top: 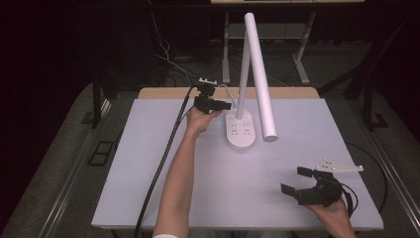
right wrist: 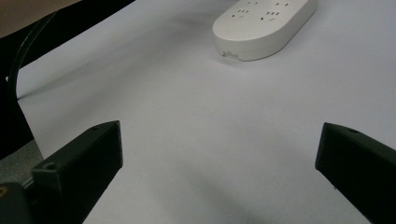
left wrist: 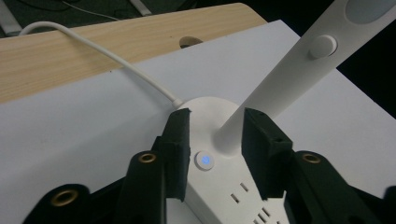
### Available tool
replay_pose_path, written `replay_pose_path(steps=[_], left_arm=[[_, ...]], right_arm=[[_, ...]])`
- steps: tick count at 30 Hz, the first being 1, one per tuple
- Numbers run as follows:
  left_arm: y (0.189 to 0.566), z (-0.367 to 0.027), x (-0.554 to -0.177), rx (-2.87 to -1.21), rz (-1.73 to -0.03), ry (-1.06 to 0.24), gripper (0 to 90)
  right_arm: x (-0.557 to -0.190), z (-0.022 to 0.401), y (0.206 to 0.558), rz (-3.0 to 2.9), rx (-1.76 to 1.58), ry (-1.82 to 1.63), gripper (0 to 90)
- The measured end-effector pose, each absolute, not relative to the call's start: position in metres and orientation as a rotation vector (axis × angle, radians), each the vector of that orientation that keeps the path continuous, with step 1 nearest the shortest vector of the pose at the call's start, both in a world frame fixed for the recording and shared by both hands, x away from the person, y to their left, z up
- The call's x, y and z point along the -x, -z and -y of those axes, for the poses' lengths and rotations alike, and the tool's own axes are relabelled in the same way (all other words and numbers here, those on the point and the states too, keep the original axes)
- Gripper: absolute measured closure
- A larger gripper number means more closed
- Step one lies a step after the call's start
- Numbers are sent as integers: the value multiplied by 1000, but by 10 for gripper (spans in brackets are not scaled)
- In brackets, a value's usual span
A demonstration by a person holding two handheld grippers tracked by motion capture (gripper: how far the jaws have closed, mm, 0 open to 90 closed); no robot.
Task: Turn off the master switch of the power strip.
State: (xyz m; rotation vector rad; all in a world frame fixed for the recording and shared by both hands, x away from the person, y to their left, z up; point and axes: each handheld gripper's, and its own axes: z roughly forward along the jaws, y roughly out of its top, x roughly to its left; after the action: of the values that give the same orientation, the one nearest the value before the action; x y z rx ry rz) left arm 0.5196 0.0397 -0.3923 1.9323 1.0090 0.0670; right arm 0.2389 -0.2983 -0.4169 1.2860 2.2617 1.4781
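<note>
The right tool (top: 296,184) is resting near the front right of the white bench (top: 148,178), its jaws standing wide apart on nothing. Farther back, the left tool (left wrist: 212,140) is straddling the rear of the desk lamp's base (left wrist: 219,186), jaws half closed to either side of the lit button (left wrist: 204,159) and stem foot, not visibly pressing. The desk lamp (top: 250,84) is looking rigid, smooth and top-heavy, so the base or stem foot seems the safest hold.

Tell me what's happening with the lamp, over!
Left gripper straddling the lamp base, round button between its jaws. Right gripper open, resting near the table edge. Nothing in the way.
</note>
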Motion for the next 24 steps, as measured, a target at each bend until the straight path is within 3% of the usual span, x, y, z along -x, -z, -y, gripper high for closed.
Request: replay_pose_path(steps=[16, 24], left_arm=[[411, -31, -522, -1948, -1020, -23, 885], [416, -26, -521, -2004, -978, -48, 899]], right_arm=[[-239, 301, 417, -2248, -1288, -1478, 0], [-239, 301, 416, -2248, -1287, -1479, 0]])
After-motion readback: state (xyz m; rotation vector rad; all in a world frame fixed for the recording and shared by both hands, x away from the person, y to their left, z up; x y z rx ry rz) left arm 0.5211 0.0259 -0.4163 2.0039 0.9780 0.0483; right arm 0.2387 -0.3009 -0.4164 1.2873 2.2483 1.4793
